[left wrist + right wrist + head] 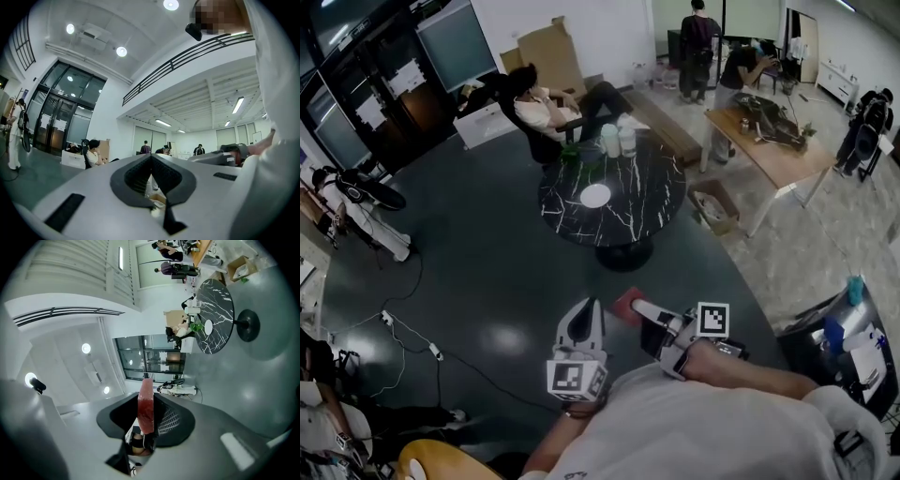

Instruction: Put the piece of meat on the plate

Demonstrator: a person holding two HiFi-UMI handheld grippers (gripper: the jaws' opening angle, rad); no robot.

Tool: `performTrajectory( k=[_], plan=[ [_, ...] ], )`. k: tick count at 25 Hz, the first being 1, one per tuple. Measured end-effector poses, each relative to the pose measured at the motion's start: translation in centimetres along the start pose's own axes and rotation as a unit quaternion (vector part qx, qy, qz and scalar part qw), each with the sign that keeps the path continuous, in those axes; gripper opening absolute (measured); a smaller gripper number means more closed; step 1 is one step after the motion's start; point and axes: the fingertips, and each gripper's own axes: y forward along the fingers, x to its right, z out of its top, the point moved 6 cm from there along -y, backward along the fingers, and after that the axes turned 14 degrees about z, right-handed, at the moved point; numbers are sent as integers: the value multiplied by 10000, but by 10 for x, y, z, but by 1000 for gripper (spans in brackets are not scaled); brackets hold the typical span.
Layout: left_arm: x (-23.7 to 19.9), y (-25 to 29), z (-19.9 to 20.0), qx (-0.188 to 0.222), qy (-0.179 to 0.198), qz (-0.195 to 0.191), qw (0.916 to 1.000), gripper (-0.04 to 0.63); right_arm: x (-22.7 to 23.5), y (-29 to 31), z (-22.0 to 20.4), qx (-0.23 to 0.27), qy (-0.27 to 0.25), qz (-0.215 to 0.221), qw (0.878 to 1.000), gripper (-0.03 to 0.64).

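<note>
Pinched edge-on in the right gripper [147,397], whose jaws are partly closed on its flat faces, the piece of meat [146,406] looks thin, light, probably soft and slick; a hold near its middle suits. It is well short of the table [652,202] bearing the plate [595,195]. Only the head view shows that gap. The left gripper [151,157] is closed and empty.

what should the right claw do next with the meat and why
Probably carry it forward toward the round black marble table: the right claw is clamped on the flat red piece of meat, and the small white plate on that table lies far ahead across the floor.
</note>
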Motion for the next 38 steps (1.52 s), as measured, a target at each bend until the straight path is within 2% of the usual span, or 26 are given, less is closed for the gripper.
performTrajectory(
  k=[4, 8, 16, 19, 23, 33, 38],
  plan=[
    [-9, -7, -4, -54, -35, 25, 10000, 8, 10, 12, -13, -246, 67, 28, 9997, 92],
    [-19, -12, -7, -79, -75, 122, 9999, 8, 14, 20, -17, -235, 235, -19, 9994, 92],
    [-36, -8, -7, -121, -176, 387, 9990, 8, 29, 41, -12, -412, 462, 40, 9981, 92],
    [-40, -5, -6, -51, -127, 483, 9987, 8, 33, 48, -10, -624, 432, 38, 9971, 92],
    [-45, 13, -9, -28, -128, 597, 9981, 8, 39, 57, 10, -646, 447, 99, 9969, 92],
    [-40, 76, -30, -165, -209, 565, 9980, 8, 64, 63, 69, -600, 506, 17, 9969, 92],
    [-36, 115, -27, -146, -264, 614, 9977, 8, 71, 70, 106, -579, 515, -21, 9970, 92]
  ],
)
